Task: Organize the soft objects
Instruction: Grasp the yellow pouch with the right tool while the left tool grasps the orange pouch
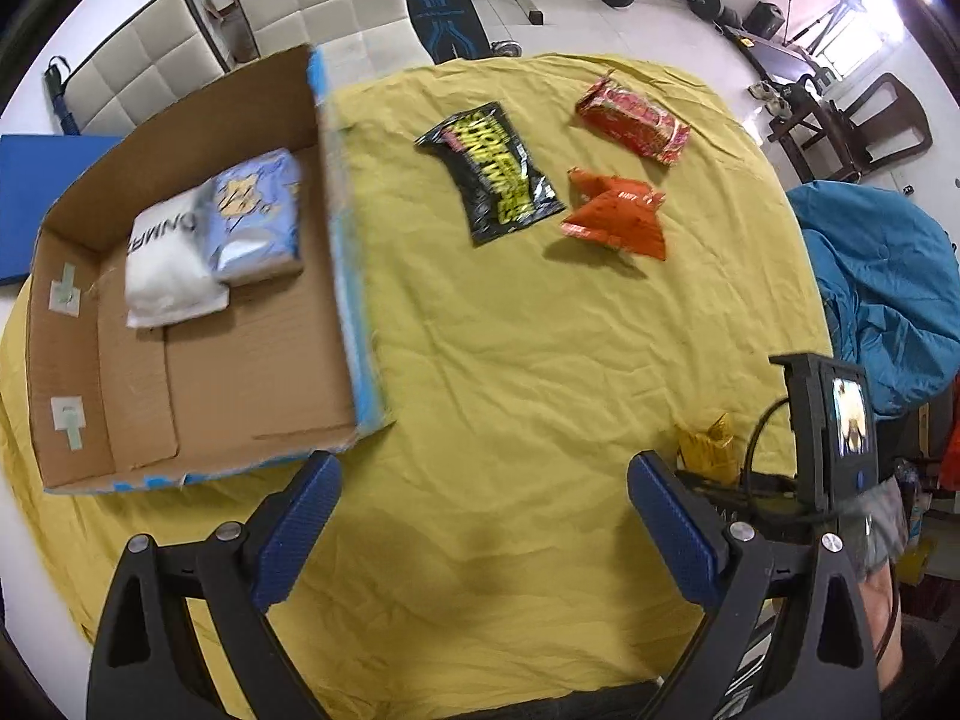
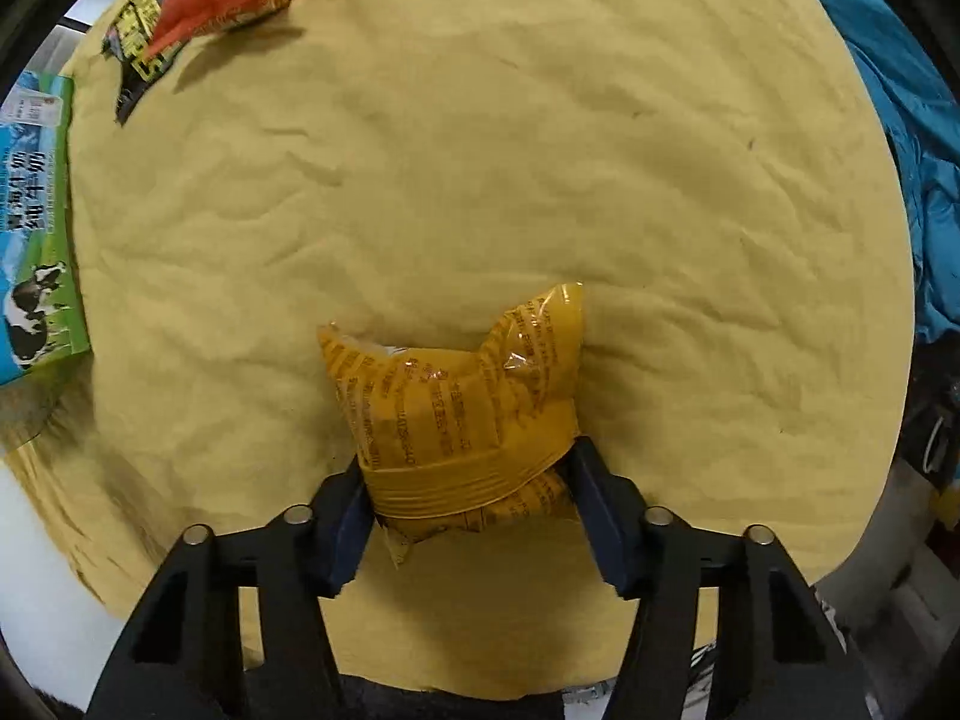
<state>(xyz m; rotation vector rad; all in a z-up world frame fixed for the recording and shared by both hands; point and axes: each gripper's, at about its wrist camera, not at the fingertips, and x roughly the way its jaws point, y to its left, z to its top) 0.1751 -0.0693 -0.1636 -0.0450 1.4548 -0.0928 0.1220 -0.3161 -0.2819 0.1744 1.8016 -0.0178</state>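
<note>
My left gripper is open and empty above the yellow cloth, just right of the cardboard box. The box holds a white soft pack and a light blue pack. A black-and-yellow packet, a red packet and an orange packet lie on the cloth further away. My right gripper is shut on a yellow packet, squeezed between the pads. That yellow packet shows in the left wrist view at the right.
The yellow cloth covers the round table. A blue bundle lies off the right edge. The box's printed outer wall is at the left in the right wrist view. Chairs and gym gear stand beyond the table.
</note>
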